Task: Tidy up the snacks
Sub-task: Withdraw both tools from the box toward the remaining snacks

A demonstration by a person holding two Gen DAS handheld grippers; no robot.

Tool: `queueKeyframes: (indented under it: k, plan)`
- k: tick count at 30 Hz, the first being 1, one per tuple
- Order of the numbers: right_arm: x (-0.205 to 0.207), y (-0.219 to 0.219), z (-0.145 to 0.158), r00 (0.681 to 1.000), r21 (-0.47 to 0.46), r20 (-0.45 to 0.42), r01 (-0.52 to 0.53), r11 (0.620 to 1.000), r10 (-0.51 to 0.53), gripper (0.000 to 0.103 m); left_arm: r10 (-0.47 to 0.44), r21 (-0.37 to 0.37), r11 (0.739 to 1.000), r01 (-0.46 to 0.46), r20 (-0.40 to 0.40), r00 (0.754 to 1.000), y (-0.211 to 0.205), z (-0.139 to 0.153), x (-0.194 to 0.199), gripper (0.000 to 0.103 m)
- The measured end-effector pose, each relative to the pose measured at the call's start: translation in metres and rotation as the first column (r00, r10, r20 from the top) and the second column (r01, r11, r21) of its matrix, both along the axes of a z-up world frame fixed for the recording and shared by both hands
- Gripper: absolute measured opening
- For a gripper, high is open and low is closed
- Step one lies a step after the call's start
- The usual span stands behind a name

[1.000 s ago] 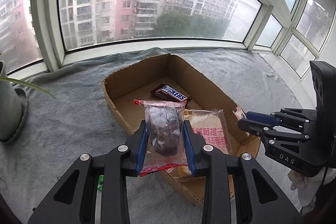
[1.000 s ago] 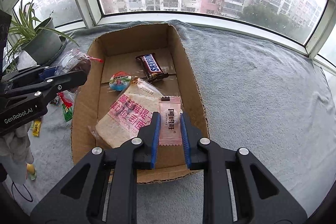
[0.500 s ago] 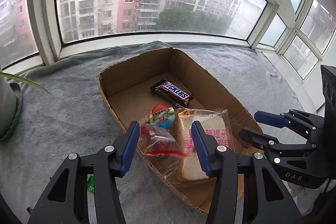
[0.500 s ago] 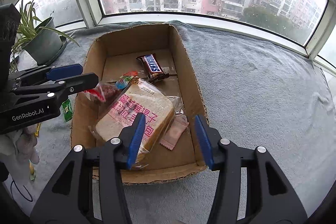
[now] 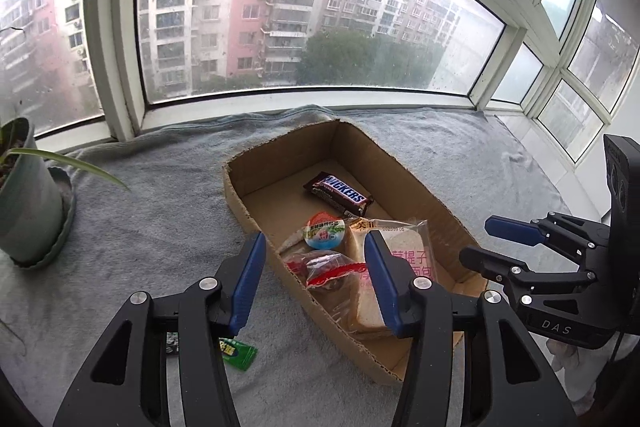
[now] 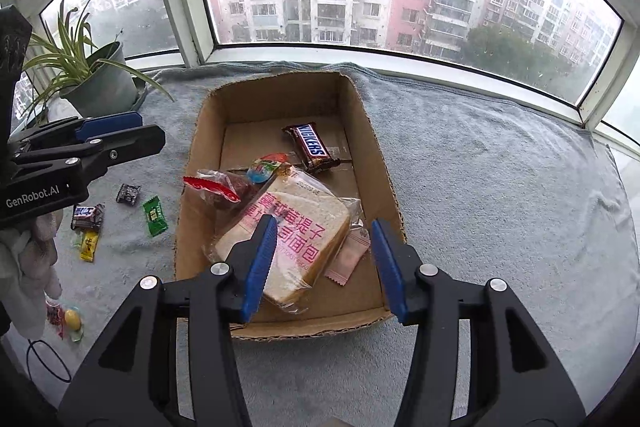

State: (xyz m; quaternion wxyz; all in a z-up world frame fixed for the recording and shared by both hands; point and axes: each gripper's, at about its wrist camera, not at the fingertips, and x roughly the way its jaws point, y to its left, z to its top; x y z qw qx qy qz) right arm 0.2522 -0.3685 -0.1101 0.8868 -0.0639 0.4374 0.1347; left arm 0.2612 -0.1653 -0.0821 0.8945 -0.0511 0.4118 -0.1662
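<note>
A cardboard box (image 6: pixel 372 147) (image 5: pixel 404 171) sits on a grey blanket. In it lie a Snickers bar (image 6: pixel 312 147) (image 5: pixel 340 193), a round jelly cup (image 6: pixel 264 165) (image 5: pixel 325 235), a bagged bread slice (image 6: pixel 296 231) (image 5: pixel 404 259), a clear red-edged snack bag (image 6: pixel 224 187) (image 5: pixel 328 269) and a pink sachet (image 6: pixel 348 259). My left gripper (image 5: pixel 316 283) is open and empty over the box's near wall. My right gripper (image 6: pixel 324 263) is open and empty above the bread and the sachet.
Loose sweets lie on the blanket left of the box: a green packet (image 6: pixel 154 215) (image 5: pixel 236 351), a dark square sweet (image 6: pixel 129 193), a small Snickers (image 6: pixel 86 215), a yellow one (image 6: pixel 90 245). A potted plant (image 6: pixel 96 83) (image 5: pixel 28 195) stands at the left. Windows close off the far side.
Both grippers opened. The left one dropped the red-edged bag into the box and the right one dropped the pink sachet beside the bread. Both have pulled back a little.
</note>
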Motion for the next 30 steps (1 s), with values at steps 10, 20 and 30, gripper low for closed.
queueKeyframes:
  k: [10, 20, 30]
  plan:
    - [-0.035, 0.034, 0.029, 0.996, 0.033, 0.046, -0.084, 0.996, 0.083, 0.051, 0.071, -0.025, 0.997, -0.069, 0.060, 0.996, 0.074, 0.041, -0.052, 0.050]
    - [-0.076, 0.089, 0.036, 0.976, 0.050, 0.045, -0.217, 0.975, 0.215, 0.051, 0.193, -0.032, 0.981, -0.191, 0.079, 0.978, 0.152, 0.054, -0.112, 0.050]
    - [-0.098, 0.139, 0.007, 0.949, 0.058, -0.025, -0.313, 0.948, 0.315, 0.051, 0.276, -0.038, 0.960, -0.276, -0.001, 0.961, 0.193, 0.022, -0.176, 0.050]
